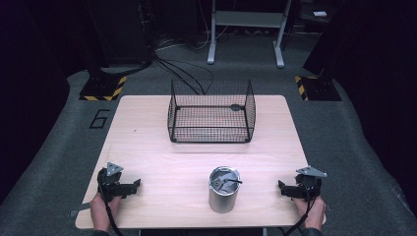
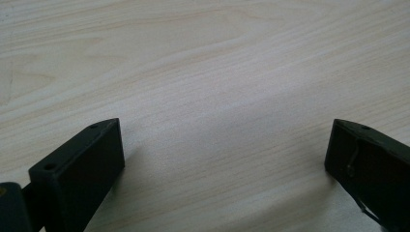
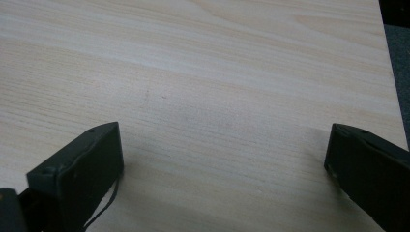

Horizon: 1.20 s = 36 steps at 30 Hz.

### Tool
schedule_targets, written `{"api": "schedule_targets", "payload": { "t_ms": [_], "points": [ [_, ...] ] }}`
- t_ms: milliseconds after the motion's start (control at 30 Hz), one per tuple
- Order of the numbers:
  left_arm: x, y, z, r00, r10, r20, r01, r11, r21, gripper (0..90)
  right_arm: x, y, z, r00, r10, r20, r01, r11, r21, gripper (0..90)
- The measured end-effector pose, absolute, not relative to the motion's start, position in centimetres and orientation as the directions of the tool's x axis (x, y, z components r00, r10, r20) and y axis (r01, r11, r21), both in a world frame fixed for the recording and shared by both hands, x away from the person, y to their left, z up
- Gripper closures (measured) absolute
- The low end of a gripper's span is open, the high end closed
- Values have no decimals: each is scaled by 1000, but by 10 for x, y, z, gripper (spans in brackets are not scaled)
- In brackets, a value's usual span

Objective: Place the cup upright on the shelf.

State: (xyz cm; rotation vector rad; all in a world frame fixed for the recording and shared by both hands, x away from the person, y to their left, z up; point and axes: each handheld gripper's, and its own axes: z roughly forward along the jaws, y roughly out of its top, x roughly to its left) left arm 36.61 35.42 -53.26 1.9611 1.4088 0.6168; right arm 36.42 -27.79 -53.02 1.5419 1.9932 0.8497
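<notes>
A pale wooden counter (image 1: 147, 147) holds a black wire basket (image 1: 211, 114) at the far middle and a metal cup (image 1: 224, 189) near the front, between the left claw (image 1: 136, 185) and right claw (image 1: 282, 188), both spread wide apart, gripping nothing.

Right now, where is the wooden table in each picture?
High view: the table sits in the middle, carrying a wire basket at the back and a metal cup near the front.
Left gripper view: its pale top spreads behind the open left gripper.
Right gripper view: its top lies behind the open right gripper, with one edge at the right.
Shared landmark: the pale wood grain.
</notes>
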Motion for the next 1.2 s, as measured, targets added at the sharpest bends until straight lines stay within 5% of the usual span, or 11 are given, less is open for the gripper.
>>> {"api": "schedule_targets", "payload": {
  "t_ms": [767,1200],
  "points": [
    [366,354,-532,316,949,7,650,-222,727,4,339,-258,-493,-309,948,75,647,152,747,0],
    [366,354,-533,316,949,7,650,-222,727,4,323,-229,-458,-421,904,67,578,211,788,0]
  ]
}}
